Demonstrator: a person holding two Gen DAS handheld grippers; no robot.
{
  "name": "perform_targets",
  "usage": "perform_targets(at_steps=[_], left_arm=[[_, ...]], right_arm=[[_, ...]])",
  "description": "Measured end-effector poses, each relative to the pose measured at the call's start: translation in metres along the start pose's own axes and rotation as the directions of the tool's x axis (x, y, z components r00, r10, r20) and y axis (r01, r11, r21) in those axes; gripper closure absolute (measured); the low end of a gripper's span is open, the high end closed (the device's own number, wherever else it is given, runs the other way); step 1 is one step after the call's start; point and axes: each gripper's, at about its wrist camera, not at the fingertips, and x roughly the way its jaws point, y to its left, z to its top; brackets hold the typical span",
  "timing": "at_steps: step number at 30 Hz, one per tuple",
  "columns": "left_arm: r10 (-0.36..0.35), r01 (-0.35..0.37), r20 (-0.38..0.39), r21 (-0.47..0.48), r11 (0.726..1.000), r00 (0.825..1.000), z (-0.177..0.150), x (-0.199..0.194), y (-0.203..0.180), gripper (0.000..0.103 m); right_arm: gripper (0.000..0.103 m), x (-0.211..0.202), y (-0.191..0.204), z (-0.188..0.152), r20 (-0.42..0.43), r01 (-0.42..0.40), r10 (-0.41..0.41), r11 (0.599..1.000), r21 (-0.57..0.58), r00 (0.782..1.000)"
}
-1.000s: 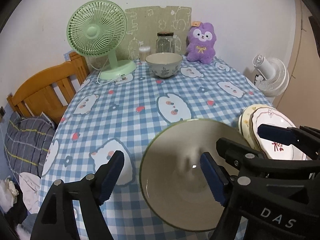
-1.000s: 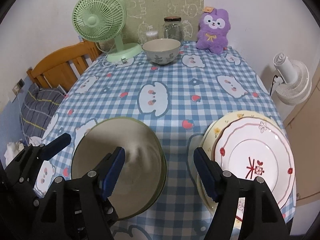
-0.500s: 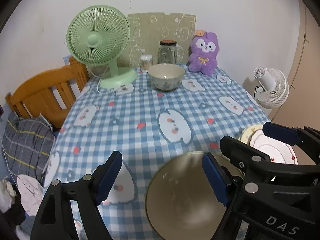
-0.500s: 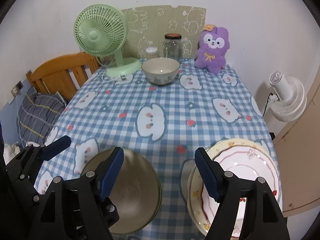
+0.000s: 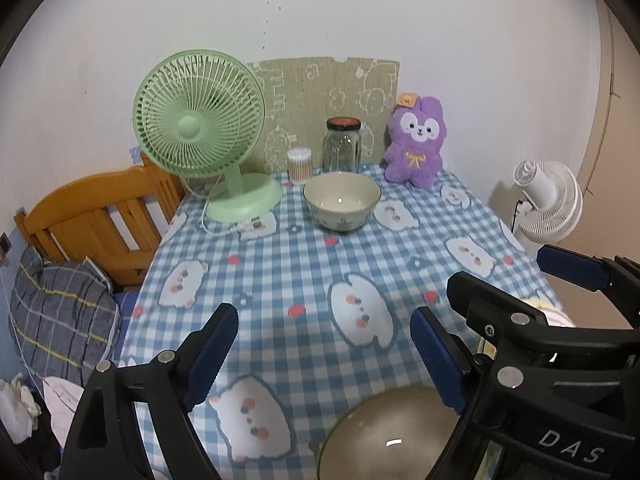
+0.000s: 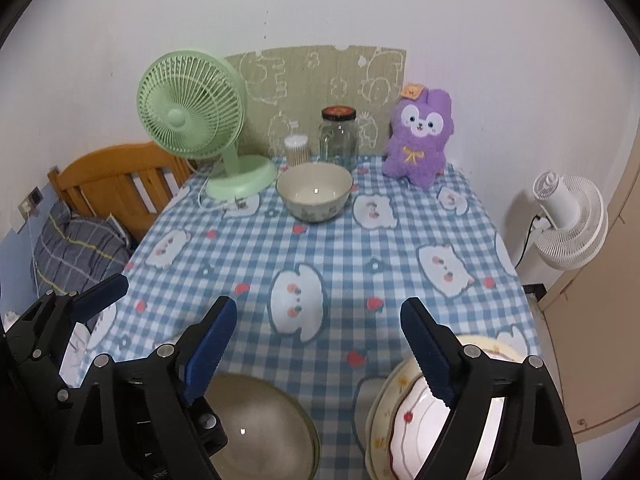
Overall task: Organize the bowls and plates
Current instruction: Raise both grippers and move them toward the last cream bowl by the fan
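Note:
A grey-green bowl (image 5: pixel 384 436) (image 6: pixel 260 432) sits at the near edge of the checked table, below both grippers. Right of it lie two stacked plates (image 6: pixel 404 420), a white one with red marks on a yellow-rimmed one. A second, patterned bowl (image 5: pixel 342 200) (image 6: pixel 315 191) stands far back by the jar. My left gripper (image 5: pixel 324 356) hangs above the cloth, jaws opening, nothing between them. My right gripper (image 6: pixel 316 352) is likewise opening and empty, between the near bowl and the plates. Each gripper also shows in the other's view.
At the back stand a green desk fan (image 5: pixel 200 136), a glass jar (image 5: pixel 343 144), a cotton-swab tub (image 5: pixel 300 165) and a purple plush toy (image 5: pixel 416 142). A wooden chair (image 5: pixel 100 216) with a checked pillow stands left; a white fan (image 6: pixel 568 220) right.
Both grippers have risen and drawn back from the table. The near bowl and plates have slid toward the bottom of the views. Both pairs of jaws stand a little wider.

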Motion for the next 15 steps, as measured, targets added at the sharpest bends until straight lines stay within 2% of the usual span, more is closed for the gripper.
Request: perform_targets(at_steps=[15], left_arm=[[-0.004,0.003,0.049,0.016,1.000,0.999,0.048,0.015,0.013,0.014]], right_arm=[[0.011,0.007,0.001,0.049,0.062,0.046,-0.046,0.999,0.007,0.997]])
